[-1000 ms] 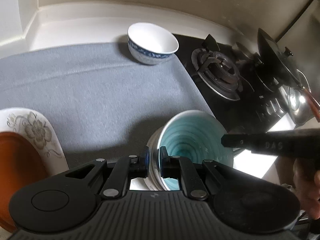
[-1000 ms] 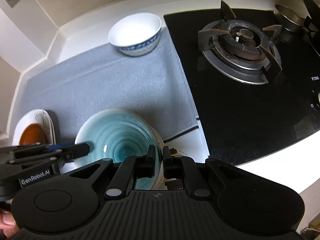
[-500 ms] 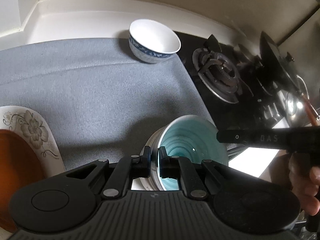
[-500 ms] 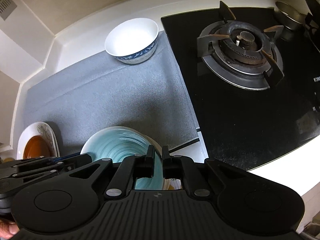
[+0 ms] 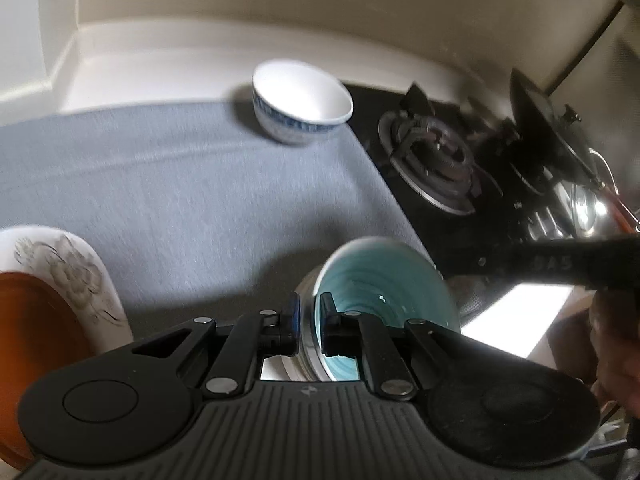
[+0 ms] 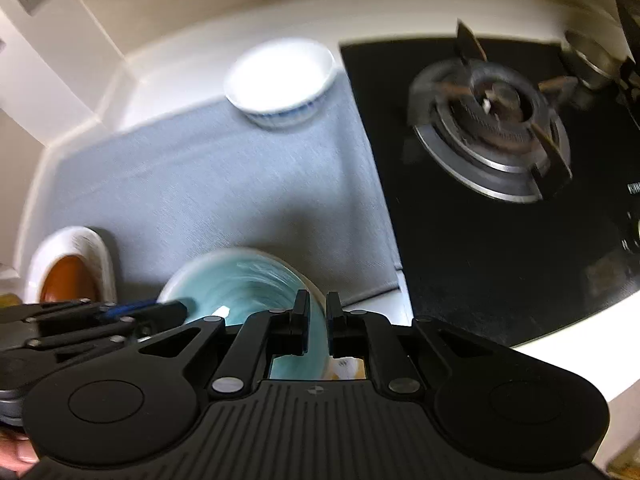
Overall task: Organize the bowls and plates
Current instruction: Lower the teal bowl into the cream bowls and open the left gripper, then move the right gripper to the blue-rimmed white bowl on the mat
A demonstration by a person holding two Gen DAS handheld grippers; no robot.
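A teal bowl (image 5: 384, 280) with a pale outside hangs over the near edge of the grey mat (image 5: 180, 184), gripped from both sides. My left gripper (image 5: 309, 320) pinches its left rim, and its jaws are opening slightly with the rim still between the pads. My right gripper (image 6: 317, 316) clamps the opposite rim of the bowl (image 6: 240, 288). Its jaws are also opening a little around the rim. A white bowl with a blue band (image 5: 300, 104) stands at the mat's far corner. A floral plate (image 5: 72, 268) carrying a brown plate (image 5: 32, 328) lies at the near left.
A black gas hob (image 6: 488, 136) with raised burner grates borders the mat on the right. Pots and a dark lid (image 5: 548, 132) stand behind it. White counter and wall close off the back. A hand (image 5: 616, 344) holds the right gripper.
Both grippers keep their hold on the teal bowl's rim. The views have shifted only slightly and are now blurred.
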